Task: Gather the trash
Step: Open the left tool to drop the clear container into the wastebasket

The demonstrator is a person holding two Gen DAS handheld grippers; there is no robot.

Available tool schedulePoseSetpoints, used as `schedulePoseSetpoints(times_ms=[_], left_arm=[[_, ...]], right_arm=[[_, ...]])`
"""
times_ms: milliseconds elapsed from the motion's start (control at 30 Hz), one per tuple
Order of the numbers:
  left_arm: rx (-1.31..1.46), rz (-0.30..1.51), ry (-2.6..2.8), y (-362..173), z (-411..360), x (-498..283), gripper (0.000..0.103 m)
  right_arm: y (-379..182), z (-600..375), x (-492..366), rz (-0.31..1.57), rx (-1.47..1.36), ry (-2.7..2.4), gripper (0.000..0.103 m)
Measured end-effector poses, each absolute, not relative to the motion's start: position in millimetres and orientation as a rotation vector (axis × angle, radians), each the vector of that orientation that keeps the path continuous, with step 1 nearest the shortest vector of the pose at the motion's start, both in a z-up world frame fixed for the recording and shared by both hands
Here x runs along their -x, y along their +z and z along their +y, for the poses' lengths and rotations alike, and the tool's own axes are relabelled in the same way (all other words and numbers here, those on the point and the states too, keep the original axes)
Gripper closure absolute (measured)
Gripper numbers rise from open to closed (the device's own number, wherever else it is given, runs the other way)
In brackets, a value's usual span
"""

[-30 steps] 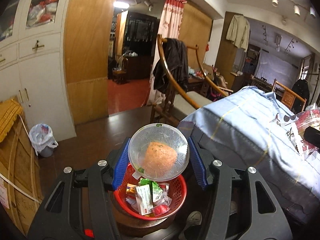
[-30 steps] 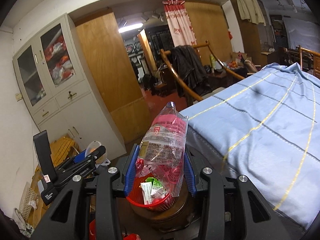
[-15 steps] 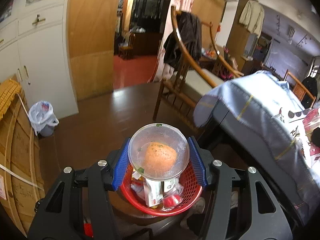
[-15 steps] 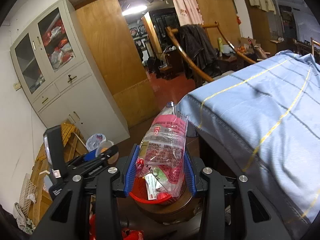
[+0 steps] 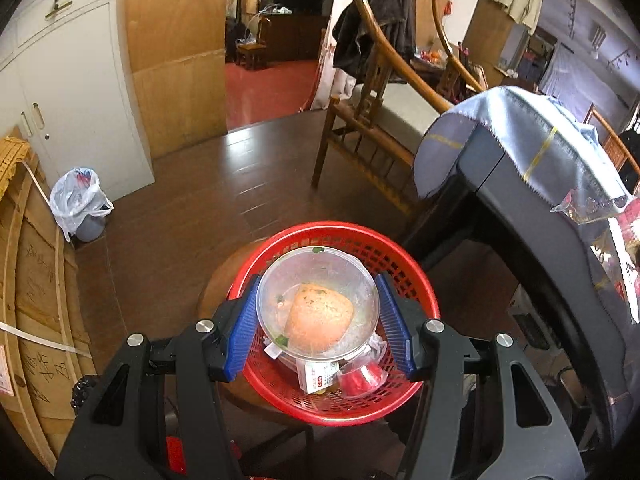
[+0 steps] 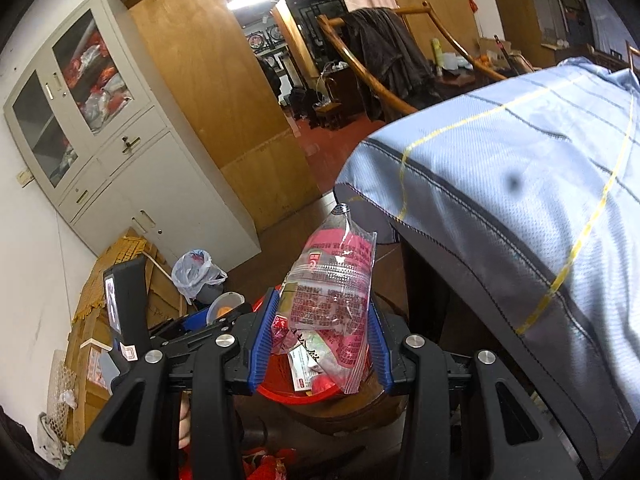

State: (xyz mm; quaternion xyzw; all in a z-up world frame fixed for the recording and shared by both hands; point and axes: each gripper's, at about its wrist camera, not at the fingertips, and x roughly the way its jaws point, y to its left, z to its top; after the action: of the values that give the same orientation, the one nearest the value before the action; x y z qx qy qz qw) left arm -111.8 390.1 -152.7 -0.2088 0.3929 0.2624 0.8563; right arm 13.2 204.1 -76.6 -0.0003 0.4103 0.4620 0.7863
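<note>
My left gripper point(image 5: 318, 320) is shut on a clear round plastic container point(image 5: 317, 304) with an orange lump inside. It holds it just above a red mesh basket point(image 5: 400, 258) with several wrappers in it. The basket stands on a round wooden stool point(image 5: 216, 280). My right gripper point(image 6: 320, 332) is shut on a pink and clear plastic bag point(image 6: 332, 280) and holds it upright over the same basket point(image 6: 280, 394). The left gripper point(image 6: 216, 312) with its container shows at the left of the right wrist view.
A table with a blue cloth point(image 5: 520, 136) point(image 6: 520, 184) stands to the right. A wooden chair point(image 5: 368, 120) with a dark jacket is behind. A small bin with a plastic liner point(image 5: 78, 204) point(image 6: 196, 272), a white cabinet point(image 6: 120, 168) and cardboard boxes point(image 5: 36, 280) are at the left.
Both grippers have tilted down and moved lower toward the red basket, each still holding its item. The basket now fills more of the left wrist view.
</note>
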Motion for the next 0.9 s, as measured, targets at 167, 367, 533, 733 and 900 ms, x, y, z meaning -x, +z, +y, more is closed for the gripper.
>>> schedulePoseSetpoints(times_ms=[167, 367, 533, 733, 900], left_arm=[[0.436, 0.851, 0.554, -161.2, 392.2, 110.1, 0.047], [0.428, 0.860, 0.555, -161.4, 392.0, 109.2, 0.045], [0.423, 0.809, 0.602, -145.6, 393.7, 119.6, 0.012], [0.450, 0.740, 0.703, -122.2, 411.5, 143.4, 0.009], [0.486, 0.654, 0.834, -97.1, 436.5, 179.0, 0.007]], right_arm=[[-85.2, 209.8, -18.1, 0.902, -0.001, 0.998, 0.061], [-87.1, 209.3, -19.9, 0.907, -0.002, 1.003, 0.061], [-83.7, 206.1, -18.0, 0.899, -0.008, 1.004, 0.061], [-74.6, 203.4, -8.1, 0.882, -0.012, 1.016, 0.061], [-61.6, 212.1, 5.8, 0.861, 0.014, 1.052, 0.061]])
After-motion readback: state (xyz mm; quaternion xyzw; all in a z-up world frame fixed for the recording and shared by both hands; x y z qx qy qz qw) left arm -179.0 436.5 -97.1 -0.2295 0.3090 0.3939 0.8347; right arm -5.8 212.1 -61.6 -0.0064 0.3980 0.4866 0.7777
